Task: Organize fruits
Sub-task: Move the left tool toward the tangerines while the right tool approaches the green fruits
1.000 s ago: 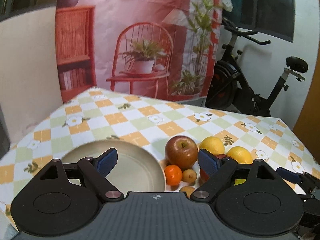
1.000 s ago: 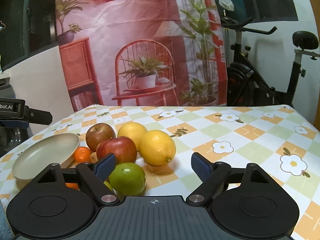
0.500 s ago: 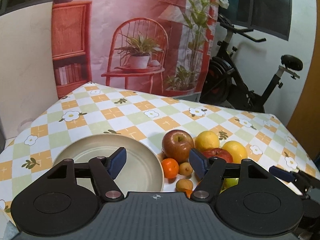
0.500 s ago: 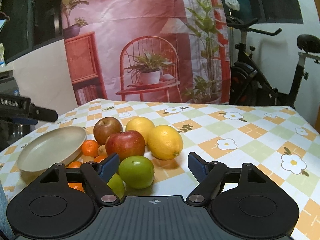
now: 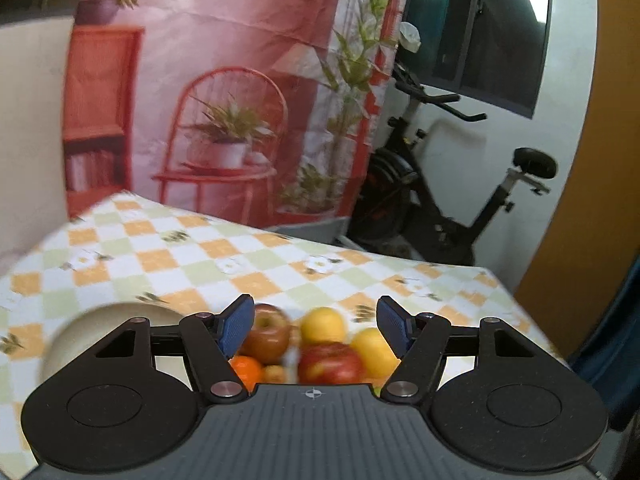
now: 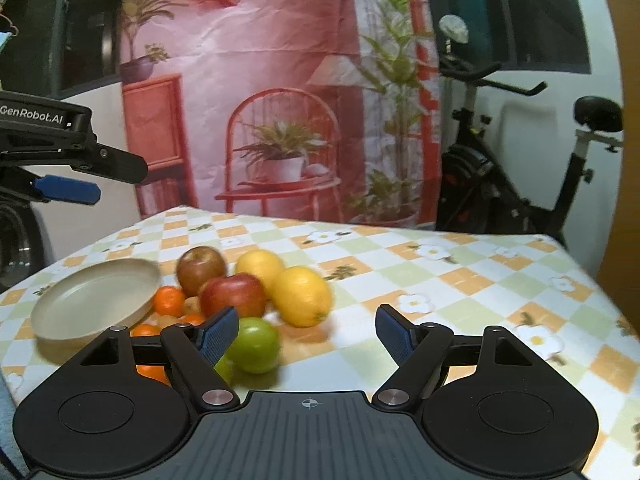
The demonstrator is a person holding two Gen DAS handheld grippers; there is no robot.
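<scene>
Both tongs spread, nothing between the pads: left gripper (image 5: 316, 326) and right gripper (image 6: 307, 334) hang above the table (image 6: 460, 280). Fruit pile sits toward the table's left edge, just beside the empty plate (image 6: 96, 300). I'd take an outer fruit first, the green apple (image 6: 254, 344), centre the pads across its middle, then close gently so neighbours don't roll.

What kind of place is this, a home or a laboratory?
Most likely a room in a home, perhaps arranged for recording. An exercise bike stands by the wall, a table has a checked flower cloth with fruit and a plate, and a printed backdrop hangs behind.
</scene>
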